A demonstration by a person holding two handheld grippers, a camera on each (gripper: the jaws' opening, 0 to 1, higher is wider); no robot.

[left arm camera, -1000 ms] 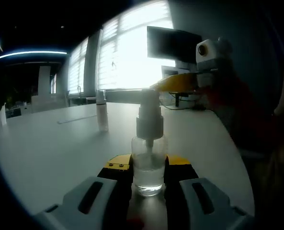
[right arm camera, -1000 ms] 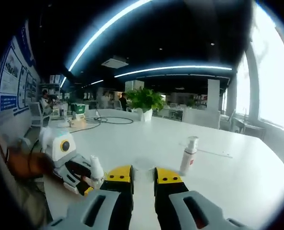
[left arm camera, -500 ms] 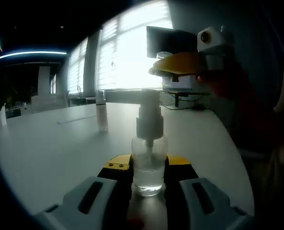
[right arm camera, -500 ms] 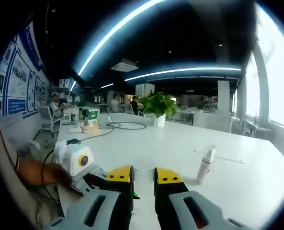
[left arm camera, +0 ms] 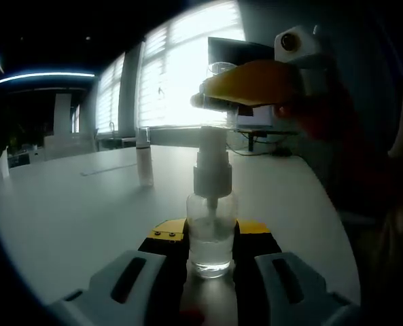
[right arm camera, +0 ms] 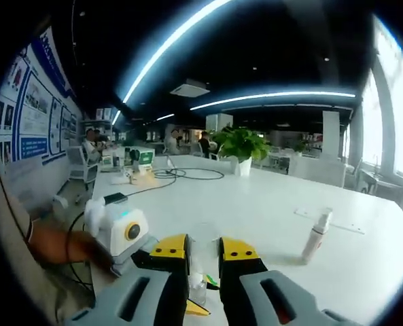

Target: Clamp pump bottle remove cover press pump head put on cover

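Your left claw (left arm camera: pixel 211 255) is closed on the clear body of the pump bottle (left arm camera: pixel 210 234), which stands upright on the white table (left arm camera: pixel 72 217) with its white pump head (left arm camera: pixel 212 163) bare. Your right claw (left arm camera: pixel 238 88) sits just above that head in the left gripper view, and the jaws pinch a clear cover (left arm camera: pixel 223 68), its rim visible against the window glare. In the right gripper view the same cover (right arm camera: pixel 197 272) reads faintly between the yellow-tipped jaws of the right claw (right arm camera: pixel 202 255). Judged step: either lifting the cover away or bringing it back over the head; the pictures alone do not settle which. Either way, keep the cover's axis in line with the bottle's, move straight along it, and hold the left claw firm so the bottle does not tip or twist. If pressing the pump comes next, come down squarely on top of the head, not its nozzle edge. Glare makes the cover's edges hard to read, so go slowly. The table is wide, white and smooth. A second, slim spray bottle (left arm camera: pixel 144 157) stands well apart. Room: open office, large bright windows, ceiling light strips, a potted plant (right arm camera: pixel 240 146), cables, wall posters, people seated far off.
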